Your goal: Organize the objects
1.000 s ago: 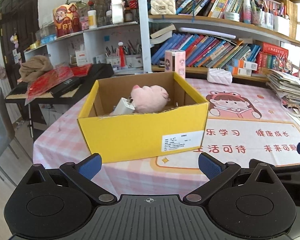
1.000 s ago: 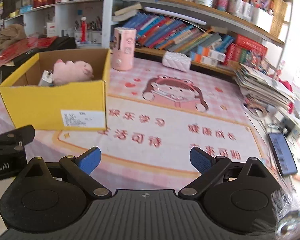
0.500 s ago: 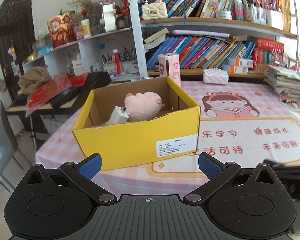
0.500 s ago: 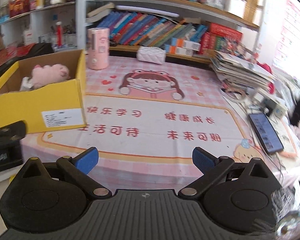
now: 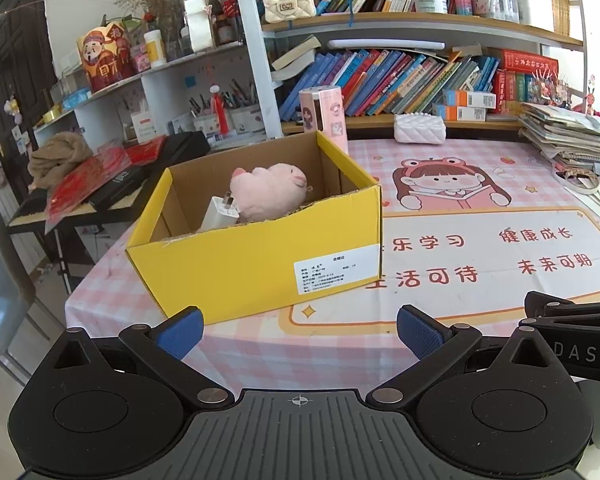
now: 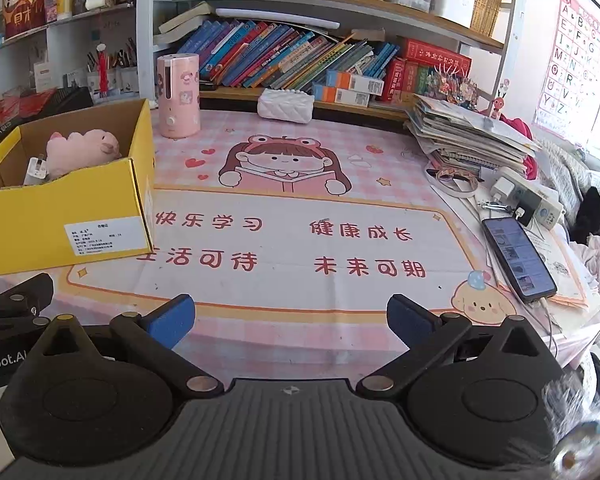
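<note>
A yellow cardboard box (image 5: 260,264) stands on the left of the pink table mat (image 5: 480,256). Inside it lie a pink plush pig (image 5: 270,190) and a white charger plug (image 5: 218,214). The box (image 6: 68,216), the pig (image 6: 82,150) and the plug (image 6: 34,170) also show in the right wrist view. My left gripper (image 5: 298,332) is open and empty, near the table's front edge, in front of the box. My right gripper (image 6: 290,320) is open and empty, at the front edge, right of the box.
A pink cylinder (image 6: 179,96) and a white quilted case (image 6: 286,106) stand at the back. A stack of papers (image 6: 468,132), a power strip (image 6: 528,200) and a phone (image 6: 518,260) lie at the right. Bookshelves (image 5: 400,72) rise behind. A chair (image 5: 0,284) is at the left.
Both grippers have pulled back and up from the table, so the box looks smaller and farther. The right view has swung right, showing the phone and papers.
</note>
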Demonstrator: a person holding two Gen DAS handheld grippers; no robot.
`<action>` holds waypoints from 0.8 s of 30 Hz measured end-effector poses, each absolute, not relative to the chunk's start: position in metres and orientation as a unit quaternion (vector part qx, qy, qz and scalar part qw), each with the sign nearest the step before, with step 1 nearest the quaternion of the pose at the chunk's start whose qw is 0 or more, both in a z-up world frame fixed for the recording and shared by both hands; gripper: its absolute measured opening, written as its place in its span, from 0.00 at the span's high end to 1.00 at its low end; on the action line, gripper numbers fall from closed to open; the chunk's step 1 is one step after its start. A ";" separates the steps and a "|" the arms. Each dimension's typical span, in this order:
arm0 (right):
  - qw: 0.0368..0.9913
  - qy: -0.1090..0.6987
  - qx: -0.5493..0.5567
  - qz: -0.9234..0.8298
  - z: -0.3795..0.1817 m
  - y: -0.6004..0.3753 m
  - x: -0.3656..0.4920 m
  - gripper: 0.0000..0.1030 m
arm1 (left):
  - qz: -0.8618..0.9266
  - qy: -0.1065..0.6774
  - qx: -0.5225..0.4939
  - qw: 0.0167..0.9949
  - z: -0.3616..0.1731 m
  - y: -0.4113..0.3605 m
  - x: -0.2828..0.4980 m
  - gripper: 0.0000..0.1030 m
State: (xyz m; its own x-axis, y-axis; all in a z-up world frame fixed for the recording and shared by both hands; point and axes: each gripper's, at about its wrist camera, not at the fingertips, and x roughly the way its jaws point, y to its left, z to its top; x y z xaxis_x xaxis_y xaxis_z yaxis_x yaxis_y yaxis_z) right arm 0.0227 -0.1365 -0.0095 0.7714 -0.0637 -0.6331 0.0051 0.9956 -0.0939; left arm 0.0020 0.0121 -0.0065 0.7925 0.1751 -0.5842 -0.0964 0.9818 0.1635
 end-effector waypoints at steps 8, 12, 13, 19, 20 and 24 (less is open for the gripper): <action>0.940 0.338 -0.044 -0.018 -0.010 -0.137 0.022 0.00 | 0.073 0.317 0.062 0.943 -0.007 0.010 0.001 0.00; 0.940 0.338 -0.045 -0.020 -0.012 -0.139 0.020 0.00 | 0.073 0.317 0.061 0.944 -0.007 0.010 0.001 0.00; 0.940 0.338 -0.045 -0.020 -0.013 -0.140 0.020 0.00 | 0.073 0.317 0.061 0.944 -0.007 0.010 0.001 0.00; 0.940 0.337 -0.047 -0.020 -0.012 -0.143 0.017 0.00 | 0.072 0.316 0.062 0.944 -0.009 0.006 -0.001 0.00; 0.940 0.336 -0.047 -0.022 -0.012 -0.143 0.017 0.00 | 0.072 0.315 0.061 0.944 -0.009 0.005 -0.001 0.00; 0.943 0.329 -0.048 -0.021 -0.009 -0.146 0.013 0.00 | 0.073 0.313 0.060 0.945 -0.008 0.005 -0.003 0.00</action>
